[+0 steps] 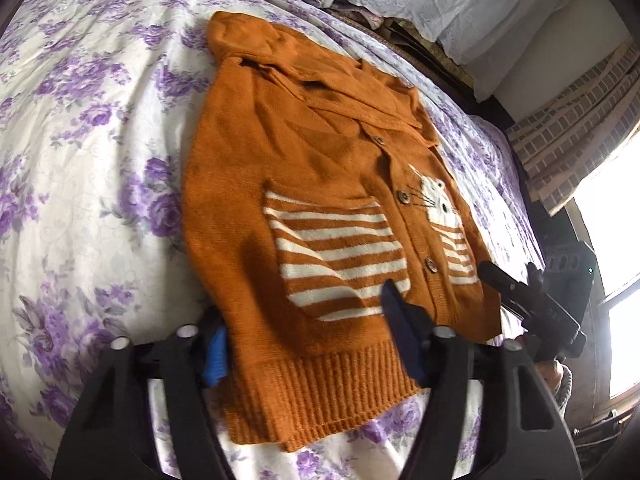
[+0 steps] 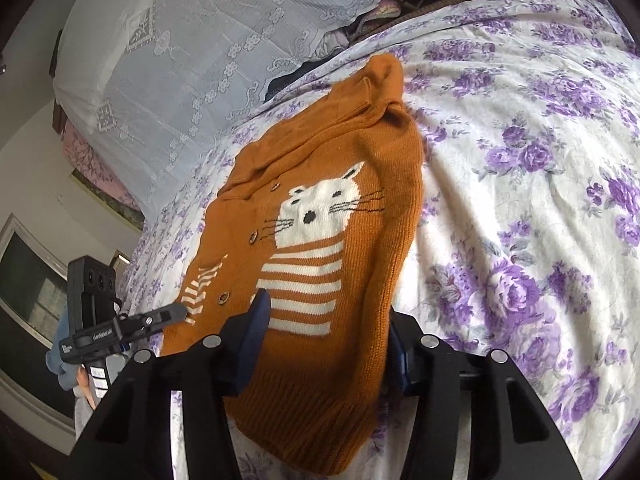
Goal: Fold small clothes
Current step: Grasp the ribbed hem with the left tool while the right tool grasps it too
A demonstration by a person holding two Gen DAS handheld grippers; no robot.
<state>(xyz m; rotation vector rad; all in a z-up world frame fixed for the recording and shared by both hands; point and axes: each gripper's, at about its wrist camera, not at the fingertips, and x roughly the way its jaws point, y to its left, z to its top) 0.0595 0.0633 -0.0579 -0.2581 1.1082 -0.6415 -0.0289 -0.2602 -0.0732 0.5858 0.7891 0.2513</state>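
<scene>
An orange knit cardigan point(image 1: 304, 152) with white stripes, a white cat face and brown buttons lies on the flowered bedsheet, its sleeves folded in. My left gripper point(image 1: 304, 340) is open, its fingers straddling the left part of the ribbed hem, one blue pad point(image 1: 216, 354) under the fabric edge, the other point(image 1: 400, 320) on top. In the right wrist view the cardigan point(image 2: 320, 208) lies ahead. My right gripper point(image 2: 324, 340) is open and straddles the right part of the hem. Each gripper shows in the other's view, the right one point(image 1: 532, 300) and the left one point(image 2: 120, 324).
The bedsheet point(image 1: 80, 160) is white with purple flowers. A pile of bedding under a white lace cover point(image 2: 180, 60) lies at the bed's far end. A curtain and bright window point(image 1: 600, 200) are on the right.
</scene>
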